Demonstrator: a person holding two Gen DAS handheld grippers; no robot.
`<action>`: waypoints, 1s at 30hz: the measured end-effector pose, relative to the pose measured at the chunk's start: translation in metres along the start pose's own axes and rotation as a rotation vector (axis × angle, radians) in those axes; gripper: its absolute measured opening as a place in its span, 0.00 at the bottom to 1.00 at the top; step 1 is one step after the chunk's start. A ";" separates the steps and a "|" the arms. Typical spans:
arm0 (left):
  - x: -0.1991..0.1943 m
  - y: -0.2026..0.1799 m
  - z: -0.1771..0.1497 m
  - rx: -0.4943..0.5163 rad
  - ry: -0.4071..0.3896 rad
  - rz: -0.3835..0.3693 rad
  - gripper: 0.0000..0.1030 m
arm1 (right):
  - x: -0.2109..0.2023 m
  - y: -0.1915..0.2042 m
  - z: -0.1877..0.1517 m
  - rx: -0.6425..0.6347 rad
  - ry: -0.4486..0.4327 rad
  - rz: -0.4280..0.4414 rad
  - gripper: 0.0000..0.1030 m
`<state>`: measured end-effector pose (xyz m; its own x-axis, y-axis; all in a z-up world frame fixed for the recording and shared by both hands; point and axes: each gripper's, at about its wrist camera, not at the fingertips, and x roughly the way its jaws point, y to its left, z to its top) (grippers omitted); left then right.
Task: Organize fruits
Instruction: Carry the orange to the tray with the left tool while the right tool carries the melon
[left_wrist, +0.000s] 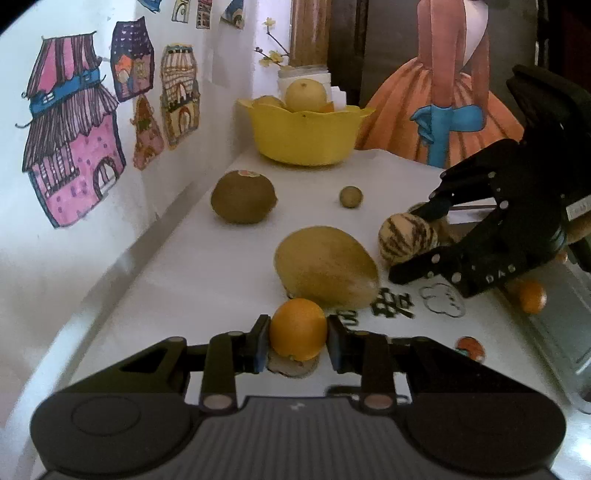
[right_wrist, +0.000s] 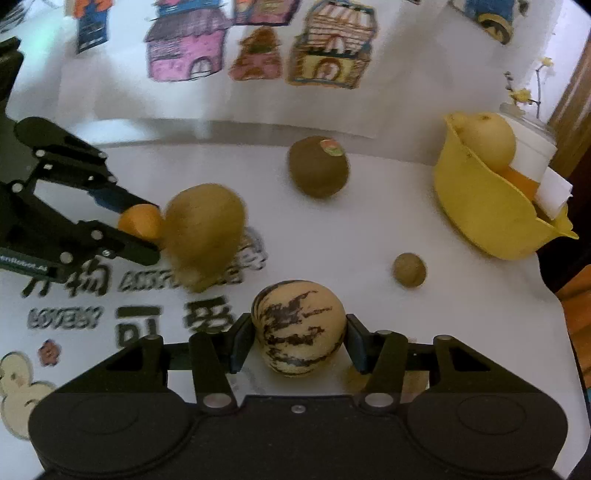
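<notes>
My left gripper (left_wrist: 297, 341) is shut on a small orange (left_wrist: 297, 328) at the near end of the white table; the right wrist view shows the same grip (right_wrist: 147, 229) on the orange (right_wrist: 140, 223). Just beyond the orange lies a yellow mango (left_wrist: 325, 267). My right gripper (right_wrist: 298, 343) is shut on a cream fruit with dark stripes (right_wrist: 299, 325), its pads pressing both sides. From the left wrist view that gripper (left_wrist: 406, 243) and the striped fruit (left_wrist: 406, 236) are to the right of the mango. A yellow bowl (left_wrist: 306, 136) at the far end holds a pale yellow fruit (left_wrist: 306, 94).
A brown kiwi (left_wrist: 243, 197) and a small round brown fruit (left_wrist: 351, 196) lie between the mango and the bowl. Another orange (left_wrist: 532, 295) sits by a metal tray (left_wrist: 565, 332) on the right. A wall with drawings runs along the table's left side.
</notes>
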<state>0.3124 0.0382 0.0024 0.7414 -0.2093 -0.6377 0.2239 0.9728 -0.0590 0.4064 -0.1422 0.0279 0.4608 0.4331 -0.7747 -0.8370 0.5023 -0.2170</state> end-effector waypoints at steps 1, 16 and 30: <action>-0.002 -0.001 -0.001 -0.007 0.004 -0.008 0.34 | -0.003 0.005 -0.001 -0.011 0.004 0.005 0.52; -0.047 -0.036 -0.017 -0.057 0.021 -0.080 0.33 | -0.075 0.061 -0.040 0.076 -0.104 0.019 0.52; -0.070 -0.109 -0.016 -0.047 -0.013 -0.183 0.33 | -0.161 0.054 -0.119 0.248 -0.111 -0.112 0.52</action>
<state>0.2259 -0.0519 0.0410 0.6992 -0.3844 -0.6028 0.3262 0.9218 -0.2094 0.2516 -0.2743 0.0701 0.5871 0.4370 -0.6814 -0.6879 0.7131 -0.1354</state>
